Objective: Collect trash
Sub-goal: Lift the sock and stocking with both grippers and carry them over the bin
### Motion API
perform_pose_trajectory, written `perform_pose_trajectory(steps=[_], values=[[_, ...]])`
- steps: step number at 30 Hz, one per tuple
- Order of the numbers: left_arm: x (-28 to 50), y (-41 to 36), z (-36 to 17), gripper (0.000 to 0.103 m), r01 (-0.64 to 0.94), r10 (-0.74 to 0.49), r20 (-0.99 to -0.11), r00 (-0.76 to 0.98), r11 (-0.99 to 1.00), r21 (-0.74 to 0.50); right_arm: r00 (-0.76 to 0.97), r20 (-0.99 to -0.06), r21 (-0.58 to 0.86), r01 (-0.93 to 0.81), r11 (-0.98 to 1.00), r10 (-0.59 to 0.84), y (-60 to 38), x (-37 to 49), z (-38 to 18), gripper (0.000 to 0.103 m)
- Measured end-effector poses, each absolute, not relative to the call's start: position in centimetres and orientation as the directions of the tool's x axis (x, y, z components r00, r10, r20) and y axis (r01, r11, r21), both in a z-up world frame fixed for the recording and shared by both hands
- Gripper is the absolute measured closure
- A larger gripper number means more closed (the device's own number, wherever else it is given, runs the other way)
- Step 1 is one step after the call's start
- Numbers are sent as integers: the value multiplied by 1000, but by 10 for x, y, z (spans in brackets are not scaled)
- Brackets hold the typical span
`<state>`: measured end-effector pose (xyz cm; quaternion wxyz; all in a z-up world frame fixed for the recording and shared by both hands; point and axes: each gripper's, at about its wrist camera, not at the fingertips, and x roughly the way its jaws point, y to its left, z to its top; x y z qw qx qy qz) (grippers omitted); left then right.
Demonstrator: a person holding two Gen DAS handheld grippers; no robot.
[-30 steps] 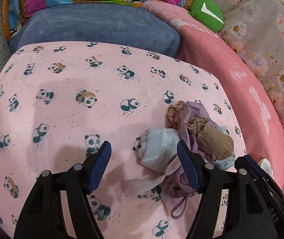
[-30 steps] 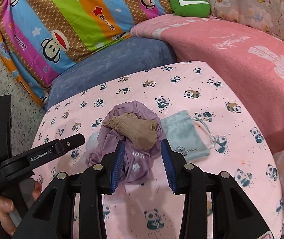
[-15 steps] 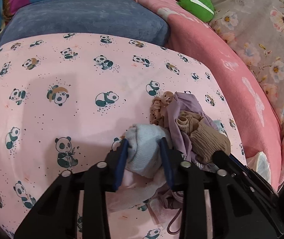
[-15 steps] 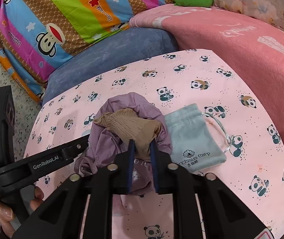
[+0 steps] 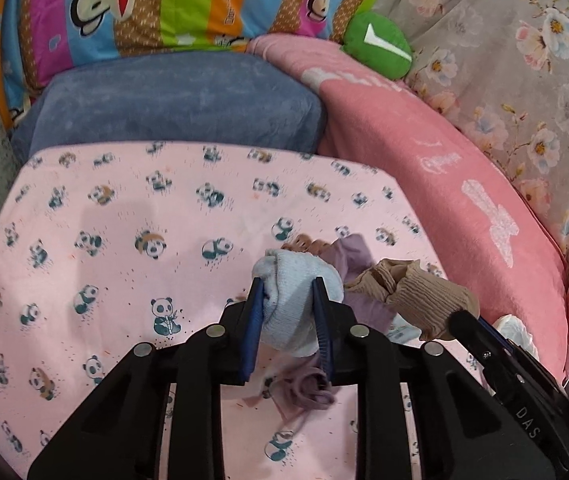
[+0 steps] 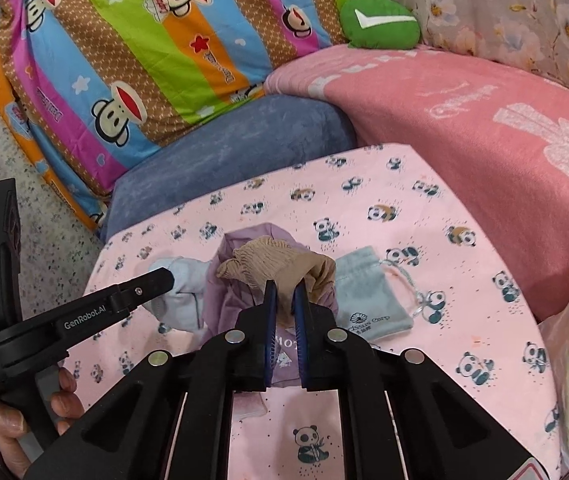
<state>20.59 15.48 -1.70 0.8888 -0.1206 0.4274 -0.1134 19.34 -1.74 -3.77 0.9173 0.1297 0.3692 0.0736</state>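
Note:
A light blue sock point(image 5: 304, 270) is squeezed between the blue pads of my left gripper point(image 5: 287, 285), whose jaws are still closing on it; it hangs just above the pink panda cloth point(image 5: 124, 220). My right gripper point(image 6: 285, 289) is shut on a tan sock point(image 6: 280, 260), lifted over a crumpled purple garment point(image 6: 236, 296). From the left wrist, the tan sock point(image 5: 416, 292) and the purple garment point(image 5: 350, 248) sit right beside the blue sock. A thin purple piece point(image 5: 308, 388) dangles under the left gripper.
A grey drawstring pouch point(image 6: 368, 296) lies on the panda cloth to the right of the pile. Behind are a blue cushion point(image 5: 172, 100), a pink blanket point(image 5: 464, 184), a striped monkey quilt point(image 6: 144, 52) and a green plush point(image 5: 378, 46). A hand point(image 6: 8, 432) holds the left gripper's handle.
Both grippers went from open around the pile to closed, the left on the blue sock and the right on the tan sock. Both have since risen, lifting the socks.

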Motion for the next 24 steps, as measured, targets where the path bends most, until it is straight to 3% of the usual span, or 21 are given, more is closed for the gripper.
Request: perform_pose_trajectory(steps=[10,24], values=[[164,114,38,79,193,-334,-659,674,941,-279,799,-563,298,-40,954,209,-48,136,21,93],[114,29,64,79,351,-431,-622,654,901,-255,860,-498,318,64,946,109,-129,56,55,93]])
